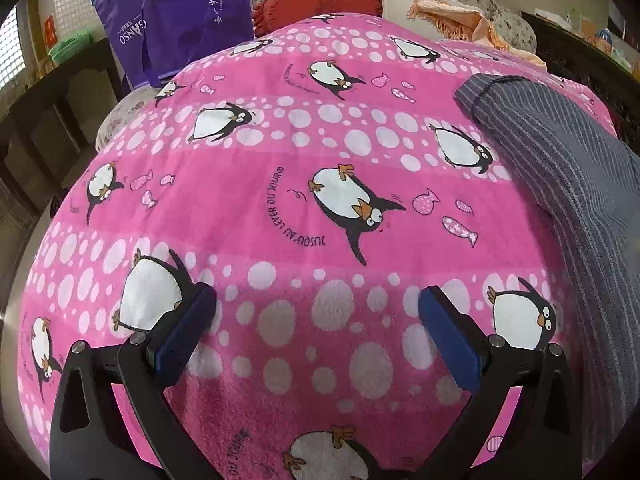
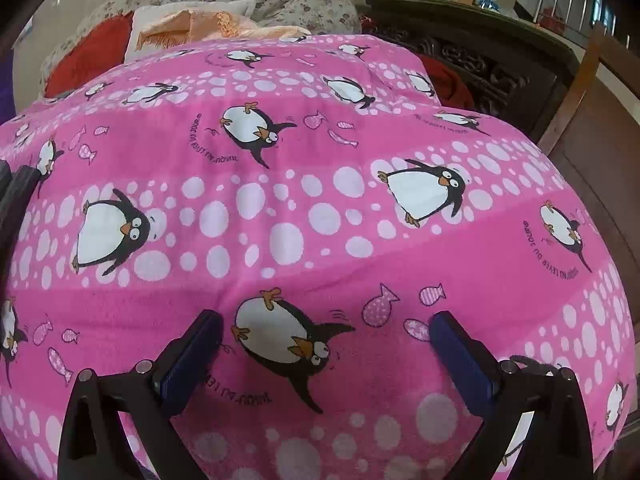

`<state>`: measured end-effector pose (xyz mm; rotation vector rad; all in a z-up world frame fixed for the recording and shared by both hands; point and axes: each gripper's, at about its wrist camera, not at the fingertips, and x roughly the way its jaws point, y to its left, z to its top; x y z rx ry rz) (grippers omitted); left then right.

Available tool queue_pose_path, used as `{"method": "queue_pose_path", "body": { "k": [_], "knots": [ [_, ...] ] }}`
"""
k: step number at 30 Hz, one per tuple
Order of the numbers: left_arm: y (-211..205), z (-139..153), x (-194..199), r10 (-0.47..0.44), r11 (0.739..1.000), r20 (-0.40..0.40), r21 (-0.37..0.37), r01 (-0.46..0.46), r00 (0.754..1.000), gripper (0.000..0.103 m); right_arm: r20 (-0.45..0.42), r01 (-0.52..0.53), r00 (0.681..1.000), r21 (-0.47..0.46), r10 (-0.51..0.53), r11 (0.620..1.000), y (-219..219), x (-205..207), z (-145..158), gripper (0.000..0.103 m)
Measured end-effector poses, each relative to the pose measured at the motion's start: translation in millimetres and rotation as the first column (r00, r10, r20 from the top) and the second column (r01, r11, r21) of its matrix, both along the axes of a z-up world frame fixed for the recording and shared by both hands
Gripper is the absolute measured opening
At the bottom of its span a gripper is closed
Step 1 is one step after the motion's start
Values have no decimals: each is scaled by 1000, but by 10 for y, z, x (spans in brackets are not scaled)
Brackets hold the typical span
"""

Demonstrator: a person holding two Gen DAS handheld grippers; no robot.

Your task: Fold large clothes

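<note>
A pink penguin-print blanket (image 1: 280,208) covers the work surface and fills most of both wrist views; its pattern alternates bands of white dots with rows of penguins and small fish. A grey striped garment (image 1: 560,168), the item to be folded, lies on the blanket at the right edge of the left wrist view, reaching from the far side toward the near side; a dark sliver at the left edge of the right wrist view may be the same garment, but this cannot be confirmed. Beyond the blanket lie a purple tote bag (image 1: 176,16) with white lettering, a red cushion (image 1: 320,0) and an orange fringed cloth (image 1: 452,16). A dark carved cabinet (image 2: 492,68) stands to the right. The left gripper (image 1: 318,322) is poised over the blanket with its blue-padded jaws spread wide and nothing between them. The right gripper (image 2: 326,344) likewise has its jaws wide apart and empty, over a penguin figure.
</note>
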<state>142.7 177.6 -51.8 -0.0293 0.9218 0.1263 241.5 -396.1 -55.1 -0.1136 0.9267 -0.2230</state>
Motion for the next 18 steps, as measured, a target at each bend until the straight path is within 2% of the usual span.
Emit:
{"method": "queue_pose_path", "body": {
  "k": [18],
  "knots": [
    [-4,-1,-3,0,1000,0,0,0,1000,103,0,-2,1000,-4,2,1000,-2,6,-1,103]
  ]
}}
